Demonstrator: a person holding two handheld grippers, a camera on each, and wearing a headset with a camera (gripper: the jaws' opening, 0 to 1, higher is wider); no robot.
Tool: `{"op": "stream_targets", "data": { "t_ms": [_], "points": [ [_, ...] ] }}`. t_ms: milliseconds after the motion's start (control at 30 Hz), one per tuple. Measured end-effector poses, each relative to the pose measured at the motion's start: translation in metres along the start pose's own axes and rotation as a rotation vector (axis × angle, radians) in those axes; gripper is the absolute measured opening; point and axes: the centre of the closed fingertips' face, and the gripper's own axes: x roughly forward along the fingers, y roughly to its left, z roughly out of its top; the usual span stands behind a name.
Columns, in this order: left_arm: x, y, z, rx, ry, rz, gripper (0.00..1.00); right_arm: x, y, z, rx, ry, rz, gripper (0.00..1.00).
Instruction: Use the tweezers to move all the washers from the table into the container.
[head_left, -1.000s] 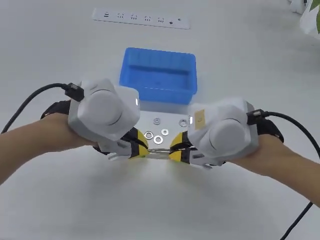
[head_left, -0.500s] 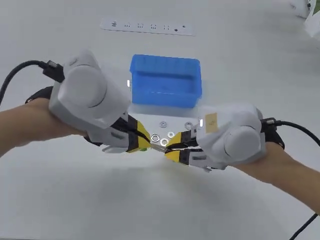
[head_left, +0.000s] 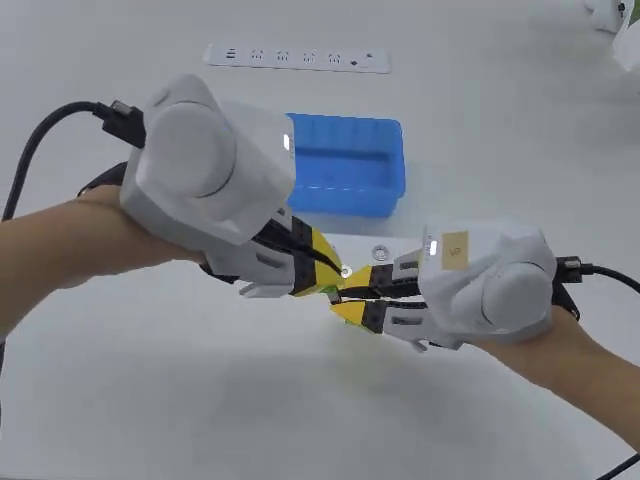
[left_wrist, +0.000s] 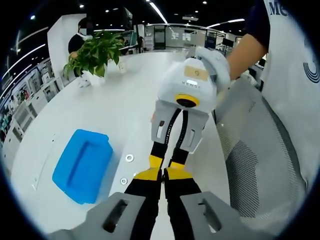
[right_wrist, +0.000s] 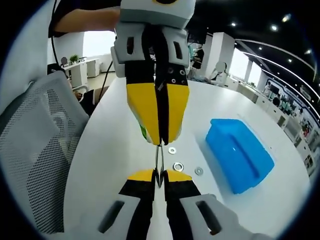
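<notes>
White tabletop (head_left: 480, 120) in a bright open office: two hand-held grippers meet tip to tip over a thin pair of tweezers (right_wrist: 158, 161).
From where I stand, the left gripper (head_left: 325, 278) reaches in from the left and the right gripper (head_left: 352, 305) from the right. Both sets of fingers are closed on the metal tweezers, one at each end, so the yellow fingertips almost touch. Three washers (right_wrist: 178, 166) lie flat on the tabletop just beside the fingertips, between them and the blue container (head_left: 345, 200), which sits a little farther back. A white power strip (head_left: 297, 57) lies at the far side, well beyond the container.
</notes>
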Motion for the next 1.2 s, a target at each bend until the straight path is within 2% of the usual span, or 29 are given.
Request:
{"op": "stream_targets", "data": {
  "t_ms": [200, 267, 367, 533, 733, 800, 967, 1000, 1067, 1133, 1167, 1200],
  "points": [
    [0.008, -0.002, 0.007, 0.034, -0.037, -0.012, 0.06, -0.003, 0.0, -0.002, 0.009, -0.006, -0.003, 0.08],
    [0.009, -0.001, 0.008, 0.023, -0.046, -0.014, 0.06, -0.003, 0.0, -0.002, 0.012, -0.01, -0.003, 0.08],
    [0.01, 0.0, 0.009, 0.017, -0.053, -0.009, 0.07, -0.004, -0.001, -0.003, 0.021, -0.017, -0.002, 0.08],
    [0.01, 0.0, 0.01, 0.063, -0.052, -0.003, 0.07, -0.004, -0.001, -0.002, 0.025, -0.023, -0.001, 0.08],
    [0.004, 0.003, 0.011, 0.041, -0.076, 0.003, 0.08, -0.004, -0.001, -0.002, 0.03, -0.025, -0.001, 0.08],
    [0.005, 0.003, 0.011, 0.054, -0.083, 0.002, 0.07, -0.004, -0.002, -0.002, 0.035, -0.028, -0.002, 0.08],
    [0.004, 0.001, 0.011, 0.042, -0.091, -0.012, 0.06, -0.004, -0.001, -0.001, 0.027, -0.024, 0.001, 0.08],
    [0.004, 0.0, 0.011, 0.046, -0.092, -0.011, 0.06, -0.004, -0.001, -0.001, 0.025, -0.022, 0.001, 0.08],
    [0.003, 0.002, 0.013, 0.106, -0.097, 0.02, 0.06, -0.005, -0.003, -0.001, 0.028, -0.025, -0.008, 0.08],
    [0.001, -0.004, 0.015, 0.092, -0.107, 0.01, 0.06, -0.006, -0.005, 0.002, 0.039, -0.04, -0.015, 0.08],
    [0.0, -0.002, 0.017, 0.117, -0.109, 0.028, 0.05, -0.005, -0.004, 0.004, 0.042, -0.047, -0.014, 0.09],
    [-0.001, -0.004, 0.017, 0.108, -0.108, 0.023, 0.05, -0.005, -0.005, 0.006, 0.04, -0.049, -0.019, 0.09]
  ]
}}
